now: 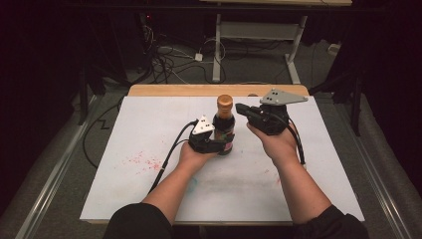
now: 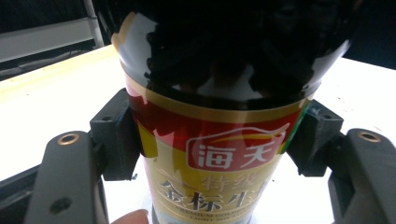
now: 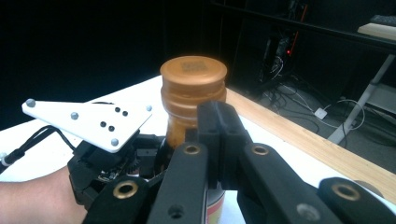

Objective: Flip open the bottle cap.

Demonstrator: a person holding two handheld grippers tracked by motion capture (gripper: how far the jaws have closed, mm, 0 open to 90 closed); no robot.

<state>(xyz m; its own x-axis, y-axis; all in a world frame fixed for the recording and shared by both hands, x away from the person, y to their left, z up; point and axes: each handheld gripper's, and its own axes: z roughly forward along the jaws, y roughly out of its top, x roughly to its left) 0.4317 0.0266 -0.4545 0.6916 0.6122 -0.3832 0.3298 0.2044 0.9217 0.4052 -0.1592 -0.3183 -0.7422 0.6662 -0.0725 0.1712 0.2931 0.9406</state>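
Note:
A dark sauce bottle (image 1: 224, 130) with an orange-gold cap (image 1: 225, 101) stands upright on the white mat. My left gripper (image 1: 219, 145) is shut on its lower body. In the left gripper view the two black pads (image 2: 114, 135) press both sides of the red and gold label (image 2: 215, 154). My right gripper (image 1: 241, 108) hovers just right of the bottle's neck, pointing left, with its jaws shut and nothing between them. In the right gripper view the closed fingertips (image 3: 219, 133) sit in front of the neck, just below the cap (image 3: 193, 77). The left gripper's grey plate (image 3: 88, 122) lies to the left.
A white mat (image 1: 149, 124) covers the wooden table (image 1: 199, 90), with red specks (image 1: 144, 160) on its left part. Behind the table are desk legs (image 1: 217, 50) and loose cables (image 1: 169, 59) on the floor. Both forearms come in from the bottom edge.

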